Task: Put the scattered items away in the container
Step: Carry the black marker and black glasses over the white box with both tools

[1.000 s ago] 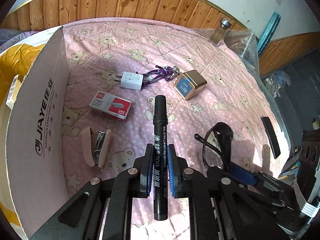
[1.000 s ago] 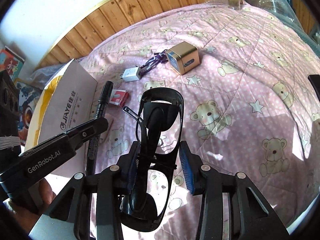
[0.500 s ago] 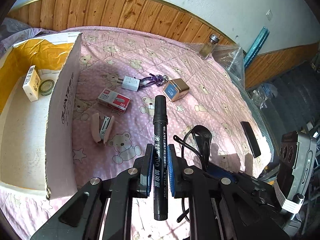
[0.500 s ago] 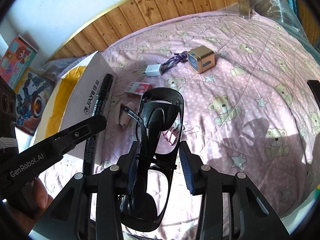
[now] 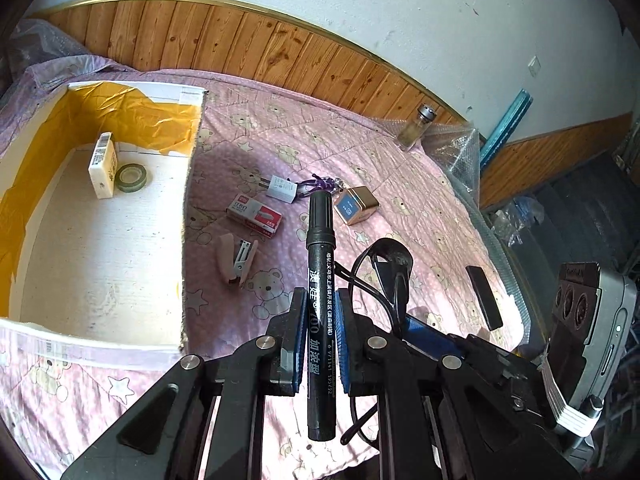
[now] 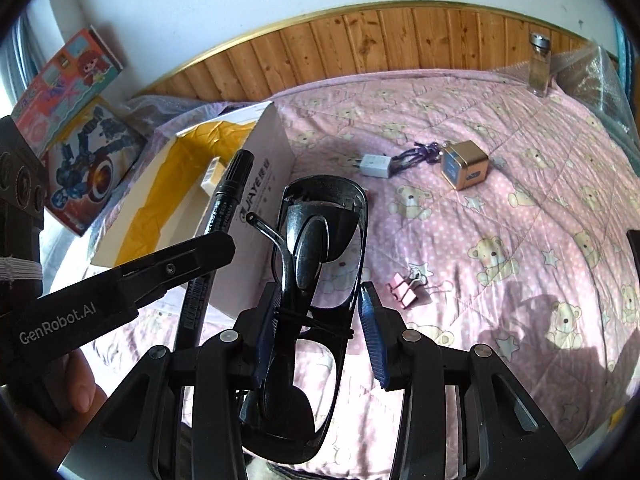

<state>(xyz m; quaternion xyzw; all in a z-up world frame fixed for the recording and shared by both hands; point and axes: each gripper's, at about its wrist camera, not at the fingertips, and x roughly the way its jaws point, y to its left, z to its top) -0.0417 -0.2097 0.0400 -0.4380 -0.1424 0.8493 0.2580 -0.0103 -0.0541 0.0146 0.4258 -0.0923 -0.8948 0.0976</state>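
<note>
My left gripper (image 5: pixel 320 300) is shut on a black marker (image 5: pixel 320 264), held high above the bed. My right gripper (image 6: pixel 318 300) is shut on folded black glasses (image 6: pixel 320 232), which also show in the left wrist view as glasses (image 5: pixel 384 256). The open white cardboard box (image 5: pixel 188 184) with yellow tape inside stands to the left, holding a white eraser (image 5: pixel 102 164) and a tape roll (image 5: pixel 132 178). On the pink bedspread lie a staple box (image 5: pixel 256 216), a pink stapler (image 5: pixel 236 258), a white charger (image 5: pixel 282 188), a purple lanyard (image 5: pixel 320 184), a gold tin (image 5: pixel 356 210) and a pink binder clip (image 6: pixel 404 290).
A glass bottle (image 5: pixel 416 128) and bubble wrap (image 5: pixel 456 148) sit at the bed's far right corner. A black flat object (image 5: pixel 484 298) lies near the right edge. Wooden panelling (image 5: pixel 240 48) backs the bed. Toy boxes (image 6: pixel 76 120) lean left of the cardboard box. A hand (image 6: pixel 80 384) holds the left gripper.
Both grippers have risen and pulled back from the bed, still holding marker and glasses. The box's inside, with eraser and tape roll, has come into the left wrist view.
</note>
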